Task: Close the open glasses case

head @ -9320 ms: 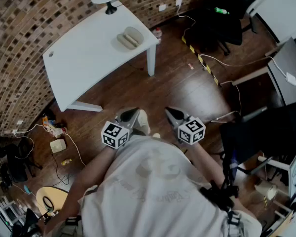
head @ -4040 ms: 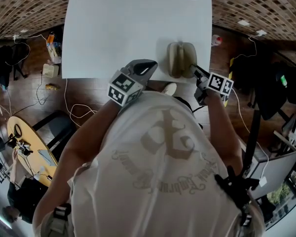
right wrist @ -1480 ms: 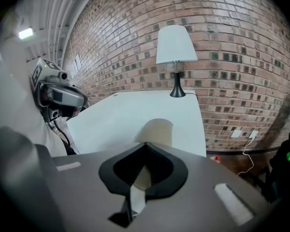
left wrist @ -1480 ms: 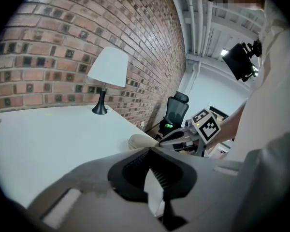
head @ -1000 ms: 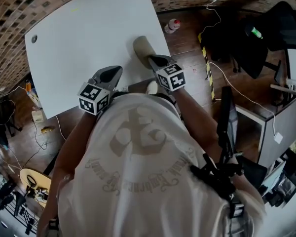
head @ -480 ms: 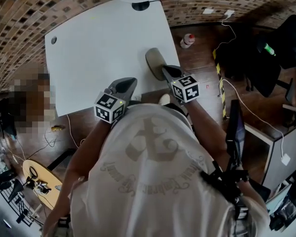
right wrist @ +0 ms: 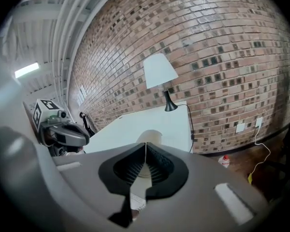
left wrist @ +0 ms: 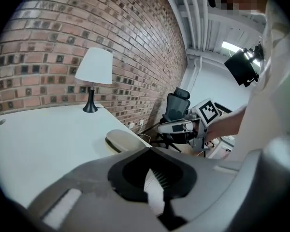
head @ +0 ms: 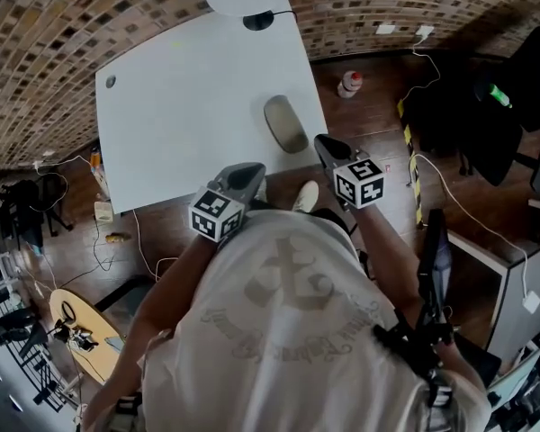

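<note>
Case (head: pixel 285 124) lies on table (head: pixel 189 106), lid looks down, so closing step seems done; next move, if any, only calls for checking lid is seated, else stay clear. Right gripper (head: pixel 326 144): jaws together, nothing between them, case ahead of the tips, not touching. Left gripper (head: pixel 248 171): jaws together too, empty, case ahead and off to their right, apart from them

Glasses case (head: pixel 285 124): one, beige-grey, oval hard shell. Lid shut. Lies flat on the white table (head: pixel 180 106), by its near right corner.
</note>
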A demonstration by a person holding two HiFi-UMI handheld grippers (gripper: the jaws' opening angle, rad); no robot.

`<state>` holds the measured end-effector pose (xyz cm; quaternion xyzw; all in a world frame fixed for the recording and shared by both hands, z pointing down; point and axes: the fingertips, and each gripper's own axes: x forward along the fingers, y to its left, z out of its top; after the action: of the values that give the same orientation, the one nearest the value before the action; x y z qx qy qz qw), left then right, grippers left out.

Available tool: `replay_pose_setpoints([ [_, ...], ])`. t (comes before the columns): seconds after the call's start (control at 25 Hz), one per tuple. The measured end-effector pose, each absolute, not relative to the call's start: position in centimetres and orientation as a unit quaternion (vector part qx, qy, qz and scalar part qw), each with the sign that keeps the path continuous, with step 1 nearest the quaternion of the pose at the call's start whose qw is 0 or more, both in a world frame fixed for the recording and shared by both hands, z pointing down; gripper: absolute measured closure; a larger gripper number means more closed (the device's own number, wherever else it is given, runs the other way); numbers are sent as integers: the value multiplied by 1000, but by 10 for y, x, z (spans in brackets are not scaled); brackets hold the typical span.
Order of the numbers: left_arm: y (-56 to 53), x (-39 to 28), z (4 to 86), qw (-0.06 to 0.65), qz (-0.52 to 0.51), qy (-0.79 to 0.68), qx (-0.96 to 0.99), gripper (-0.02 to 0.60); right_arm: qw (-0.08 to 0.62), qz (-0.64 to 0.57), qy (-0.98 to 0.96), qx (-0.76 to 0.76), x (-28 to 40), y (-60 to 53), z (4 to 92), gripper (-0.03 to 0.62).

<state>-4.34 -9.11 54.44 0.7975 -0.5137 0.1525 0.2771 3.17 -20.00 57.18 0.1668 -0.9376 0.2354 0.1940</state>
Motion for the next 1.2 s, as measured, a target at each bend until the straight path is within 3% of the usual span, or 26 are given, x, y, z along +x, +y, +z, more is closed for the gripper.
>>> replay_pose_setpoints([
  [0.56,-96,-7,521,221,133,-435,863,575,79,230,-941,237,73,-148,502,583],
  [1.2,-8,-73,508,221,77,-438,868,575,87,201,-947,235,13,-31,480,584],
])
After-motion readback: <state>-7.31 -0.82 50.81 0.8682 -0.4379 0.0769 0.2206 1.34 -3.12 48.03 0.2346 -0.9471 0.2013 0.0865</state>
